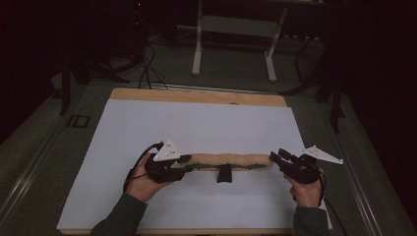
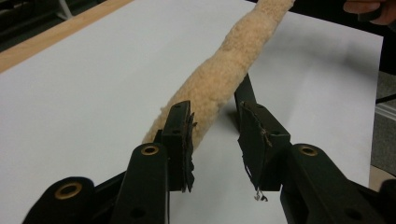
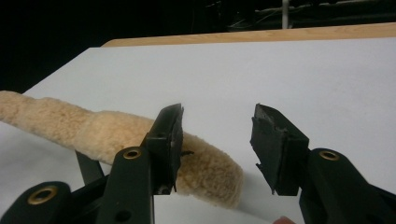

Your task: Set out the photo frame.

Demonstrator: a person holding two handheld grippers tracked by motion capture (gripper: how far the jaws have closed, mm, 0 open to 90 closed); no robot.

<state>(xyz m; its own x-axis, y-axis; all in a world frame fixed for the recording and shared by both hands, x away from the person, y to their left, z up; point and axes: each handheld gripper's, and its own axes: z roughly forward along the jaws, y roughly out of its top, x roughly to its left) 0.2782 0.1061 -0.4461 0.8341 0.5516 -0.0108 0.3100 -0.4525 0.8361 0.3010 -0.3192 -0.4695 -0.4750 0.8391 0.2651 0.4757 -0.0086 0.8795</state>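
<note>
A long tan fleece pad (image 1: 231, 160) lies left to right across the white sheet (image 1: 196, 123), with a black strap piece (image 1: 224, 173) sticking out below its middle. My left gripper (image 1: 187, 162) is at the pad's left end. In the left gripper view the jaws of the left gripper (image 2: 215, 116) stand apart around the end of the fleece pad (image 2: 224, 70), which rests against one jaw only. My right gripper (image 1: 276, 156) is at the pad's right end. In the right gripper view the right gripper (image 3: 217, 116) is open, and the fleece pad's end (image 3: 93, 130) pokes in beside one jaw.
The white sheet covers a wooden table whose bare edge (image 1: 196, 96) shows at the back. Beyond it on the dark floor stand a white frame's legs (image 1: 236, 29) and some cables (image 1: 147, 69). A hand holds each gripper from the near side.
</note>
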